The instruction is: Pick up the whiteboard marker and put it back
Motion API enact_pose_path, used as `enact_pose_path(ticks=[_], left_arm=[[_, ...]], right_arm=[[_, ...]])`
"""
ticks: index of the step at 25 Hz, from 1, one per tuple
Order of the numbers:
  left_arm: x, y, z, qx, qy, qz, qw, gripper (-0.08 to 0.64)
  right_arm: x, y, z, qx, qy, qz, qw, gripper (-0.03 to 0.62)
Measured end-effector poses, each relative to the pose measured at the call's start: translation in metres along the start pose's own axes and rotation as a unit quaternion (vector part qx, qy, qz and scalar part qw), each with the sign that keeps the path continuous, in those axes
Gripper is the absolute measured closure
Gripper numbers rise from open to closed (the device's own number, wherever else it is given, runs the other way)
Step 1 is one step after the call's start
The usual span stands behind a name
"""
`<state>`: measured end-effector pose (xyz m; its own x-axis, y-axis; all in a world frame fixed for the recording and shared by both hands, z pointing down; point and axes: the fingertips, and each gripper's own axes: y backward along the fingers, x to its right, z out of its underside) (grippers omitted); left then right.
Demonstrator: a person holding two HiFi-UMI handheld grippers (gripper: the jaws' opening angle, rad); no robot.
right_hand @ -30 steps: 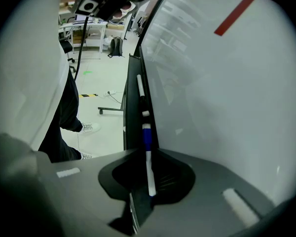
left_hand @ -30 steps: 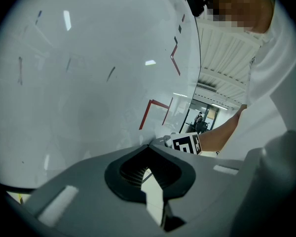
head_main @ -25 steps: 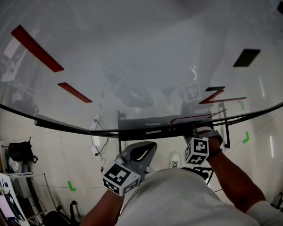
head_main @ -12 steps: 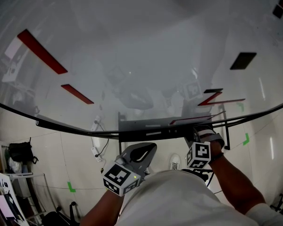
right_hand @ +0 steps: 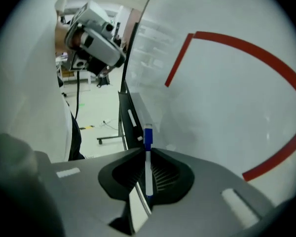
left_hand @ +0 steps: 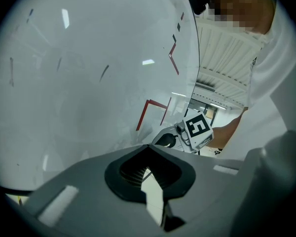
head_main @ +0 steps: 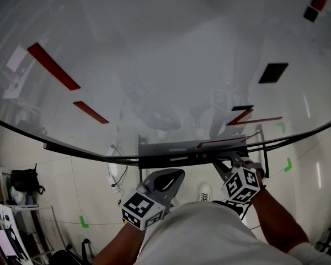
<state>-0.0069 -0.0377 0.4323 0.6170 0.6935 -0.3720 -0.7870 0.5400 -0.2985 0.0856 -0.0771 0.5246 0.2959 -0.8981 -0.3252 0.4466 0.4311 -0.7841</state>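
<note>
A whiteboard marker [right_hand: 147, 154] with a white barrel and a blue cap [right_hand: 148, 135] stands clamped between the jaws of my right gripper [right_hand: 147, 152]. The cap points at the dark marker tray [right_hand: 127, 113] under the whiteboard [right_hand: 227, 107]. In the head view my right gripper [head_main: 227, 167] sits right at that tray [head_main: 176, 158], and the marker is hidden there. My left gripper [head_main: 164, 179] hangs lower, off the tray, jaws shut with nothing between them. The left gripper [left_hand: 148, 149] looks along the board toward the right gripper [left_hand: 183, 132].
Red lines [head_main: 53, 66] and black marks [head_main: 273, 72] are drawn on the whiteboard. A white stick-shaped item [right_hand: 132, 118] lies on the tray. The board's wheeled base [right_hand: 111, 139], a cable [head_main: 115, 173] and green tape marks [head_main: 84, 220] are on the floor. A shelf [head_main: 11, 214] stands at the far left.
My right gripper has shifted slightly right and down along the tray and tilted, still shut on the marker. The left gripper has hardly moved.
</note>
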Motion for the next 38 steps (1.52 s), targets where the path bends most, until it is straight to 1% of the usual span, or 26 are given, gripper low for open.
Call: enact_pose_path(ticks=[2, 5, 10, 13, 15, 16, 18, 19, 20, 23, 25, 27, 30, 31, 32, 34, 36, 38], left_arm=[[0.000, 0.000, -0.001, 0.002, 0.003, 0.001, 1.0000, 0.543], [0.001, 0.000, -0.001, 0.001, 0.001, 0.000, 1.0000, 0.545], [0.002, -0.001, -0.002, 0.001, -0.001, 0.000, 1.0000, 0.543], [0.002, -0.002, -0.003, 0.006, 0.005, 0.001, 1.0000, 0.543], [0.003, -0.001, -0.004, 0.009, 0.008, 0.000, 0.9999, 0.543], [0.003, -0.001, -0.004, 0.010, 0.008, 0.000, 0.9999, 0.543], [0.004, 0.000, -0.005, 0.013, 0.007, 0.001, 0.9999, 0.543], [0.004, 0.000, -0.006, 0.014, 0.007, 0.001, 0.9999, 0.543], [0.004, 0.001, -0.006, 0.016, 0.007, 0.001, 0.9999, 0.543], [0.004, 0.002, -0.007, 0.020, 0.009, 0.001, 0.9998, 0.543], [0.006, 0.002, -0.010, 0.024, 0.009, 0.002, 0.9997, 0.543], [0.007, 0.002, -0.014, 0.026, 0.007, 0.005, 0.9996, 0.543], [0.008, 0.003, -0.015, 0.030, 0.007, 0.008, 0.9995, 0.543], [0.009, 0.003, -0.015, 0.031, 0.006, 0.009, 0.9995, 0.543], [0.009, 0.003, -0.016, 0.031, 0.004, 0.010, 0.9995, 0.543], [0.011, 0.003, -0.018, 0.032, 0.002, 0.012, 0.9994, 0.543], [0.012, 0.003, -0.020, 0.035, 0.000, 0.015, 0.9993, 0.543], [0.014, 0.004, -0.021, 0.037, -0.001, 0.019, 0.9991, 0.543]], right_arm=[[0.000, 0.005, -0.003, 0.025, -0.041, -0.014, 0.999, 0.558], [0.003, 0.013, -0.008, 0.060, -0.097, -0.027, 0.993, 0.558], [0.007, 0.022, -0.013, 0.102, -0.172, -0.040, 0.979, 0.558], [0.008, 0.028, -0.015, 0.123, -0.214, -0.054, 0.968, 0.558], [0.008, 0.032, -0.017, 0.145, -0.252, -0.069, 0.954, 0.558], [0.009, 0.036, -0.019, 0.160, -0.277, -0.077, 0.944, 0.558], [0.012, 0.043, -0.023, 0.187, -0.330, -0.093, 0.920, 0.558], [0.013, 0.046, -0.024, 0.198, -0.350, -0.098, 0.911, 0.558], [0.014, 0.049, -0.026, 0.206, -0.361, -0.101, 0.904, 0.558], [0.014, 0.056, -0.031, 0.225, -0.368, -0.106, 0.896, 0.558], [0.015, 0.061, -0.035, 0.239, -0.379, -0.115, 0.887, 0.558], [0.016, 0.067, -0.041, 0.259, -0.397, -0.127, 0.871, 0.558], [0.018, 0.078, -0.051, 0.296, -0.429, -0.155, 0.839, 0.558], [0.018, 0.082, -0.054, 0.308, -0.436, -0.164, 0.830, 0.558], [0.018, 0.085, -0.056, 0.318, -0.440, -0.170, 0.822, 0.558], [0.018, 0.090, -0.060, 0.334, -0.439, -0.179, 0.815, 0.558], [0.018, 0.095, -0.063, 0.344, -0.432, -0.182, 0.814, 0.558], [0.016, 0.100, -0.065, 0.351, -0.422, -0.183, 0.816, 0.558]])
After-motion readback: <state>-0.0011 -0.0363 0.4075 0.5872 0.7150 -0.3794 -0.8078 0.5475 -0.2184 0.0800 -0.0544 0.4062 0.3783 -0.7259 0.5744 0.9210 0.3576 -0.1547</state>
